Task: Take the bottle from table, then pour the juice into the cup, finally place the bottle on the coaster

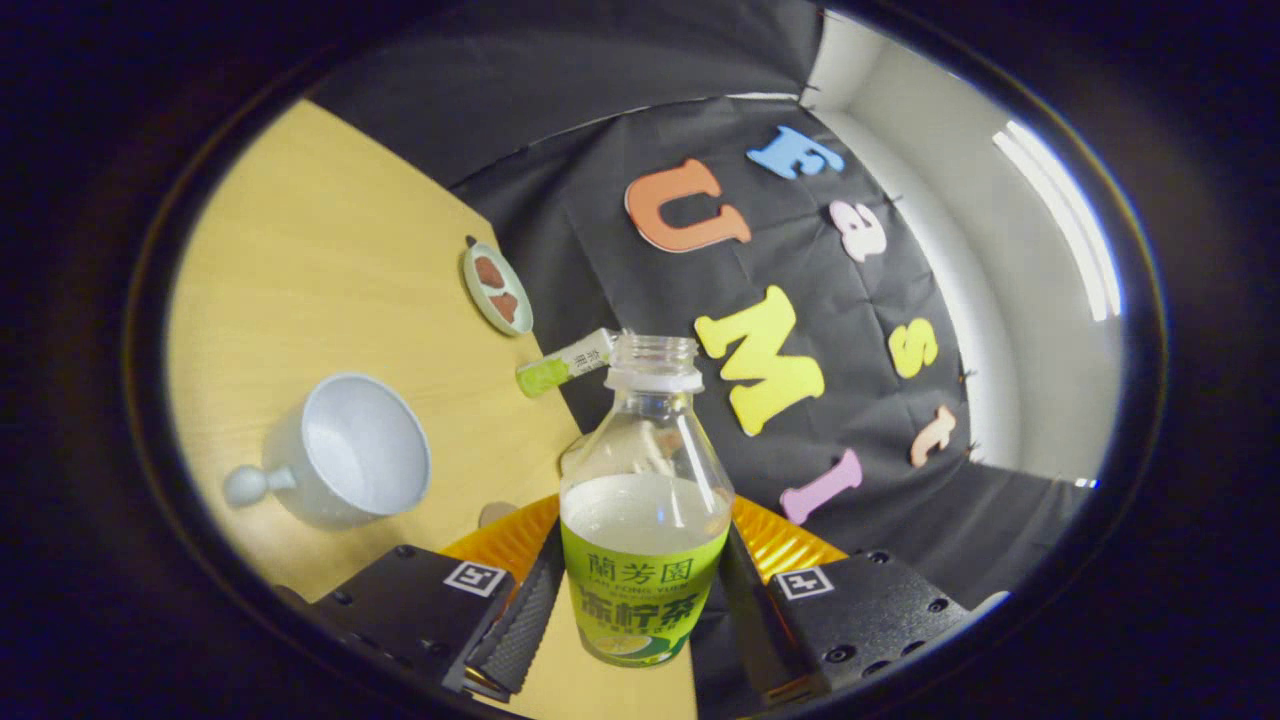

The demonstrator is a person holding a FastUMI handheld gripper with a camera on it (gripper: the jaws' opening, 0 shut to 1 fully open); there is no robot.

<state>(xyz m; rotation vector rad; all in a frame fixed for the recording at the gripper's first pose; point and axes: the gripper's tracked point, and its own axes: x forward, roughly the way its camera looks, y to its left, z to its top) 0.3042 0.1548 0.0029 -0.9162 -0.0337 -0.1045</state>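
Wooden table, bottle upright, hand-held gripper clamping

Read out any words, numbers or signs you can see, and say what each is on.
On the bottle, clamped between the gripper fingers: label print warped, not reliably readable.
On the small lying bottle beyond it: label too small to read.
On the finger blocks: square markers, patterns, no words.

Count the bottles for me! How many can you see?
2. One open bottle sits between the gripper fingers, both pressing it. A second bottle lies on the table beyond, near the small dish.
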